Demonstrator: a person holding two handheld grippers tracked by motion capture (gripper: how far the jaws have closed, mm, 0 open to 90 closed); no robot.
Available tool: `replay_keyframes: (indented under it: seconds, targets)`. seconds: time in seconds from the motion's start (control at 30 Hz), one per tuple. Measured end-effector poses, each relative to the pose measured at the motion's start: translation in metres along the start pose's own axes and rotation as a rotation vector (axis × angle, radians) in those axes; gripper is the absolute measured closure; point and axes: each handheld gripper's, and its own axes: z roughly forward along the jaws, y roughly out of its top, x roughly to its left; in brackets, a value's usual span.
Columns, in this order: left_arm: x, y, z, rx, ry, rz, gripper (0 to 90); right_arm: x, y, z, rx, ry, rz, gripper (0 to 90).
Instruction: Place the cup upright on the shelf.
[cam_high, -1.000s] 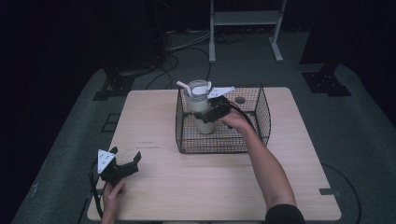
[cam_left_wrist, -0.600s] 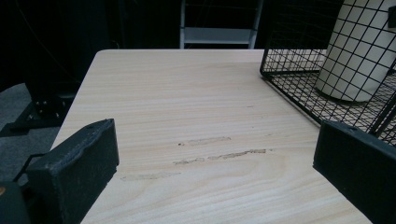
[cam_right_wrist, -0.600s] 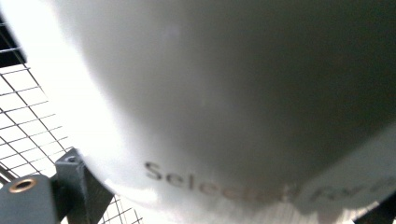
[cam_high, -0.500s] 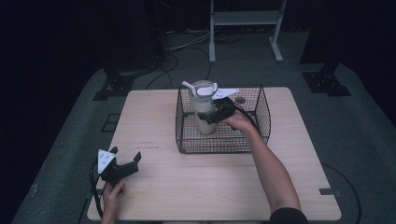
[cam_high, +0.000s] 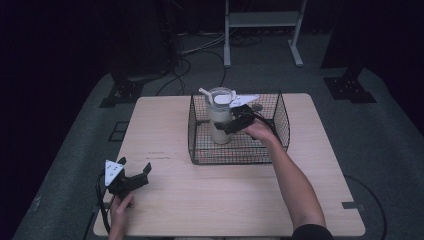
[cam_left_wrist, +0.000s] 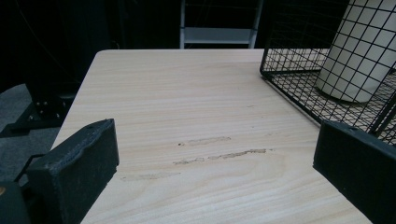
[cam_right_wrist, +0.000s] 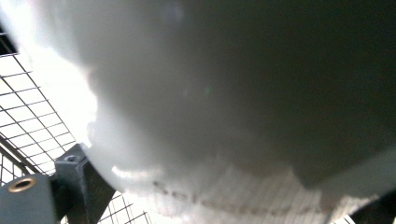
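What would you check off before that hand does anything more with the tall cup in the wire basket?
1. Right gripper closed on the tumbler: ok, its jaws sit on either side of the cup in the high view.
2. Tumbler upright: ok.
3. Tumbler resting on the floor of the wire basket: cannot tell; its base is near the floor, but contact isn't visible.
4. Tumbler clear of the basket walls: ok, it stands inside the left half, apart from the mesh.
5. Left gripper out of the way: ok, open and resting at the near left of the table.
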Motion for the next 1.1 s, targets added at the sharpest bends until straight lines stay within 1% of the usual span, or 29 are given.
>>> replay_keyframes:
  seconds: [0.13, 0.27, 0.5, 0.57, 0.63, 0.77, 1.03, 1.07, 1.1]
  targets:
    - [0.000, 0.000, 0.000, 0.001, 0.002, -0.002, 0.0, 0.001, -0.001, -0.001, 0.001, -0.003, 0.007, 7.5]
    - [0.000, 0.000, 0.000, 0.000, 0.004, -0.004, 0.0, 0.002, 0.000, -0.002, 0.011, -0.007, 0.000, 7.5]
    - [0.000, 0.000, 0.000, 0.001, 0.003, -0.004, 0.0, 0.001, -0.002, -0.007, 0.035, -0.012, -0.006, 7.5]
    - [0.000, 0.000, 0.000, 0.000, 0.003, -0.004, 0.0, 0.002, -0.001, -0.009, 0.031, -0.015, -0.015, 7.7]
    - [0.000, 0.000, 0.000, -0.001, 0.004, -0.005, 0.0, 0.003, 0.000, -0.011, 0.027, -0.017, -0.010, 7.7]
    - [0.000, 0.000, 0.000, 0.000, 0.004, -0.002, 0.0, 0.004, 0.002, -0.014, 0.040, -0.022, -0.016, 8.0]
    - [0.000, 0.000, 0.000, 0.000, 0.006, -0.007, 0.0, 0.004, 0.004, -0.024, 0.040, -0.026, -0.001, 8.0]
    - [0.000, 0.000, 0.000, 0.000, 0.006, -0.006, 0.0, 0.003, 0.005, -0.028, 0.039, -0.026, 0.012, 8.0]
    - [0.000, 0.000, 0.000, 0.000, 0.006, -0.006, 0.0, 0.003, 0.005, -0.028, 0.039, -0.026, 0.012, 8.0]
